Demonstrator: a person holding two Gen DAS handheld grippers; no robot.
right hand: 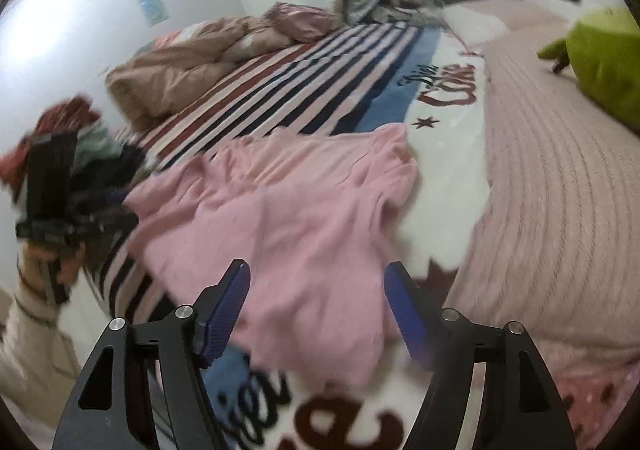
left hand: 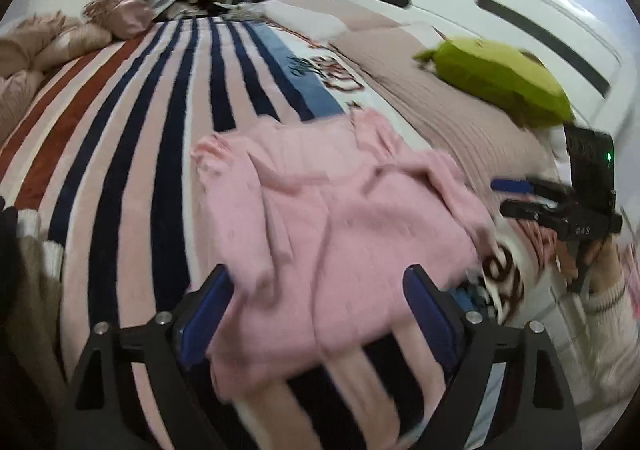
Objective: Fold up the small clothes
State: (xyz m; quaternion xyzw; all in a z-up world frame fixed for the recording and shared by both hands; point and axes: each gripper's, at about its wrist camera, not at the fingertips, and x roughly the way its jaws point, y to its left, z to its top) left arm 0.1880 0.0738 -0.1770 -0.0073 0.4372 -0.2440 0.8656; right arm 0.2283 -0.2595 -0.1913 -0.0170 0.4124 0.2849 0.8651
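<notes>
**Pink garment rumpled on striped blanket, both grippers wide apart**

Pink garment fills centre of the left wrist view, lying on the striped blanket. It's a soft, fuzzy-looking knit, pale pink all over, w/ creases and folds running through it; not flat. Upper left edge looks ragged/bunched, far right part humps up in a ridge. Near edge hangs between the left gripper fingers, but pads aren't on the fabric as far as can be seen; fingers spread wide, nothing held.

In the right wrist view the same garment sits mid-frame, partly over the stripes and partly over the white printed section of blanket. Right gripper also spread wide, empty, hovering at the garment's near edge.

Green cushion upper right of the left wrist view, well apart from the garment. Beige duvet bunched upper left in the right wrist view. Both frames motion-blurred
</notes>
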